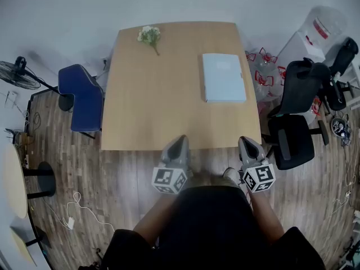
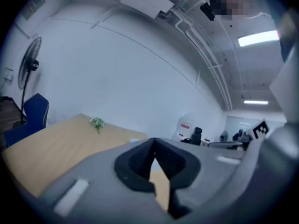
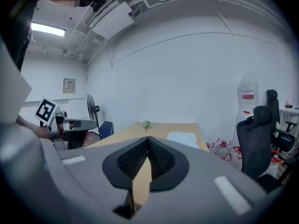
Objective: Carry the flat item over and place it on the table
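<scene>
The flat item, a pale blue board (image 1: 224,77), lies on the right half of the wooden table (image 1: 157,100), apart from both grippers. In the right gripper view the pale blue board (image 3: 182,138) shows beyond the jaws on the table's right side. My left gripper (image 1: 179,141) and right gripper (image 1: 248,142) hover side by side at the table's near edge, pointing toward it. Both are shut with nothing between the jaws, as the left gripper (image 2: 153,142) and right gripper (image 3: 147,139) show in their own views.
A small sprig of white flowers (image 1: 149,35) lies at the table's far left. A blue chair (image 1: 84,97) stands left of the table, a black office chair (image 1: 297,122) to the right, with water bottles (image 1: 264,66) behind. A fan (image 1: 14,72) stands far left.
</scene>
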The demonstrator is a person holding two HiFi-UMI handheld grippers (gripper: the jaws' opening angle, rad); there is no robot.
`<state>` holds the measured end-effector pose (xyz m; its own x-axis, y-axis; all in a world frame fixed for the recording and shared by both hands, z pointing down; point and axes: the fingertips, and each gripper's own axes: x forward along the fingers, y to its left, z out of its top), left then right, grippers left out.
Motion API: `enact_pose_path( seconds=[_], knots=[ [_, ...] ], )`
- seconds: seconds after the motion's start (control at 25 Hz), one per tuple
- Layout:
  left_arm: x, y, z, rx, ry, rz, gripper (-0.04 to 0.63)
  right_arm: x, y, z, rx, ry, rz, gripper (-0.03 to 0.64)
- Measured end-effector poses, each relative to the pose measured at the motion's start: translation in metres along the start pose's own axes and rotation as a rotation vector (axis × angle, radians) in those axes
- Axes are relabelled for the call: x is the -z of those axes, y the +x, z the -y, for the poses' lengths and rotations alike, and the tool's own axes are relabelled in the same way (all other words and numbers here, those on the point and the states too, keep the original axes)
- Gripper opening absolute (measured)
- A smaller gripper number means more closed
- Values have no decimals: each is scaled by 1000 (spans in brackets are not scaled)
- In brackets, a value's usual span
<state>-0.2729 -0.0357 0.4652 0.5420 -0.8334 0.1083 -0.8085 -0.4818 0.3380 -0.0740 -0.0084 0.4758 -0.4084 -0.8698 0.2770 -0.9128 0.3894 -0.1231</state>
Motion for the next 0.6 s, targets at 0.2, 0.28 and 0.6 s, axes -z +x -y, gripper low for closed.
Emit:
enact_pose_path(
  seconds=[0.2,0.28,0.6],
  knots=[
    [-13,-2,-14,-56,40,29,-2,-14,-7,4,2,-30,51,2],
    [-14,2,-4,-44,61,21,-2,-17,-12,12,2,-43,53,2],
    [-7,18,32,-29,184,-10,-2,-20,-21,48,60,-66,63,2]
  ],
)
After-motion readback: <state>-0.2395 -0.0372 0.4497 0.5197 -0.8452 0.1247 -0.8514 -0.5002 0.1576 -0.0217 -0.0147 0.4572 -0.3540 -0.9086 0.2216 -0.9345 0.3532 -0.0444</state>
